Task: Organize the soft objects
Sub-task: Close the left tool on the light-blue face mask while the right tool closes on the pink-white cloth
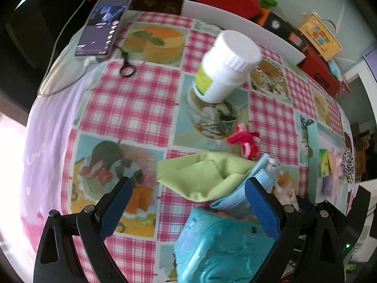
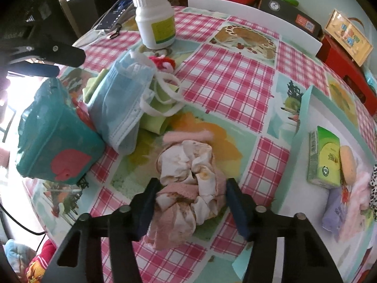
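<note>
In the right wrist view my right gripper (image 2: 191, 188) has its fingers on both sides of a pink-and-white crumpled scrunchie (image 2: 188, 176) on the checked tablecloth; the cloth bulges between the pads. A blue face mask (image 2: 120, 108) lies over a green cloth (image 2: 153, 118), with a red-and-white scrunchie (image 2: 165, 62) behind. In the left wrist view my left gripper (image 1: 188, 195) is open and empty, above the green cloth (image 1: 202, 174), the blue mask (image 1: 245, 188) and a teal wipes pack (image 1: 223, 243).
A white pill bottle (image 1: 226, 66) stands mid-table. A phone (image 1: 103, 23) and a key ring (image 1: 127, 68) lie far left. A white tray (image 2: 306, 127) at right holds a green tissue pack (image 2: 326, 155) and other soft items. Boxes (image 2: 292, 16) line the far edge.
</note>
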